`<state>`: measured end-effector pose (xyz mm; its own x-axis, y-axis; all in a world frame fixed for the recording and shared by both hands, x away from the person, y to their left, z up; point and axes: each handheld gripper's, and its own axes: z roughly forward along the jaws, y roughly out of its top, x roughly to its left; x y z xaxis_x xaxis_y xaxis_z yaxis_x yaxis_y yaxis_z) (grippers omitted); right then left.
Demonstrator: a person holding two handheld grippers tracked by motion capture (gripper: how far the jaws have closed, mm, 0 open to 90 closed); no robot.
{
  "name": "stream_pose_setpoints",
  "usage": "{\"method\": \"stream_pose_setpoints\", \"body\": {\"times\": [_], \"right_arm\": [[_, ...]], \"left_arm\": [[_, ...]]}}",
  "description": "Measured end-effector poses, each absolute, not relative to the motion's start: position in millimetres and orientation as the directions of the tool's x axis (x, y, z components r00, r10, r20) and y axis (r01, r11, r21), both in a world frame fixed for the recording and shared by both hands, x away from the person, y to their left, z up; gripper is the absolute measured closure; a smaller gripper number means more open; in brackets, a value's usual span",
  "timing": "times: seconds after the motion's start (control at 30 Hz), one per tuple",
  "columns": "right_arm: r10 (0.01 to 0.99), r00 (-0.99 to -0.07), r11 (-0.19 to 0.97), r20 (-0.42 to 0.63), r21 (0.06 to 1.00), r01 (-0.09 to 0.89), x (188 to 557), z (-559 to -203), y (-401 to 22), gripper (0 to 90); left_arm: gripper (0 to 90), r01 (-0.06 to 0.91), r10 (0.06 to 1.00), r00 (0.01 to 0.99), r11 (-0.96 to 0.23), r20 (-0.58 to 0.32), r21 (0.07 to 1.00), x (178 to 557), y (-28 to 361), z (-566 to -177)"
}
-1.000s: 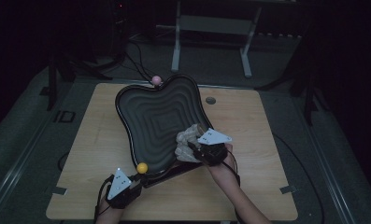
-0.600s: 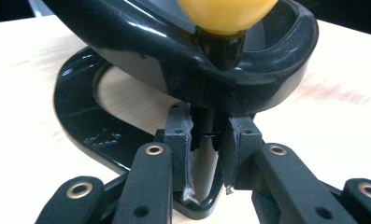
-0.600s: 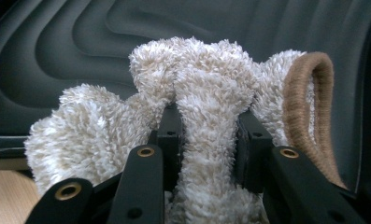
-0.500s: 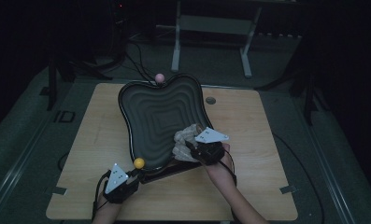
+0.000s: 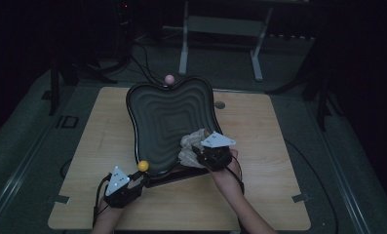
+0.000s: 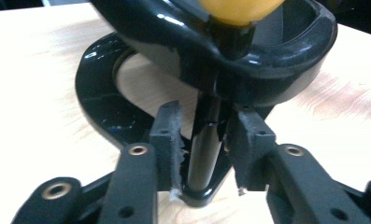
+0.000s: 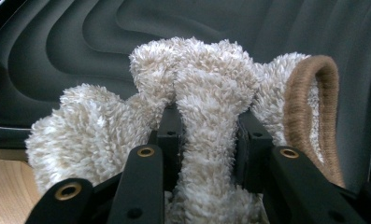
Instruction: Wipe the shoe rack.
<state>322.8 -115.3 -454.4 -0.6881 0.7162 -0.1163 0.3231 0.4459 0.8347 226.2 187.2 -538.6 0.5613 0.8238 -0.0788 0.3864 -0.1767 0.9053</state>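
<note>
Dimly lit overhead: black ridged tray point(image 5: 166, 122) tilted on stand, wooden table point(image 5: 259, 146). Right gripper point(image 7: 206, 140) clamped on fluffy cream sock point(image 7: 211, 84) at tray's near right edge. Left gripper point(image 6: 202, 140) jaws flank black stand post point(image 6: 206, 140), contact unclear; yellow ball point(image 6: 239, 9) cut off at top

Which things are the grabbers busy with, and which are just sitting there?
In use:
- black ridged heart-shaped tray
- fluffy cream cloth with brown trim, pinched by the right gripper
- black post with a yellow ball on top, between the left gripper jaws

Just sitting there:
- pink ball at the tray's far rim
- small grey disc on the wooden table
</note>
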Motion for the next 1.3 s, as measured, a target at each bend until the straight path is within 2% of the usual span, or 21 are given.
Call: {"method": "stream_pose_setpoints", "body": {"times": [0.2,0.37,0.5,0.6,1.1,1.3], "right_arm": [[0.717,-0.688,0.444,-0.113,0.835,0.324,323,-454,-116,68.2],[0.72,-0.685,0.439,-0.112,0.839,0.323,322,-455,-116,68.2],[0.72,-0.685,0.438,-0.111,0.839,0.324,322,-455,-116,68.1],[0.718,-0.687,0.439,-0.111,0.838,0.323,323,-455,-116,68.1],[0.718,-0.688,0.435,-0.11,0.842,0.32,322,-456,-116,68.1],[0.717,-0.688,0.436,-0.111,0.842,0.319,322,-456,-116,68.1]], "left_arm": [[60.0,0.369,0.826,0.557,-0.148,-0.09,0.917,208,205,-527],[56.7,0.265,0.822,0.568,-0.136,-0.041,0.955,190,215,-507],[51.3,0.203,0.797,0.604,-0.144,-0.008,0.969,190,211,-491],[50.4,0.195,0.788,0.616,-0.17,0.015,0.966,198,204,-487],[51.7,0.191,0.759,0.651,-0.177,0.01,0.965,234,192,-490],[57.6,0.195,0.757,0.653,-0.193,0.02,0.962,239,185,-494]]}}
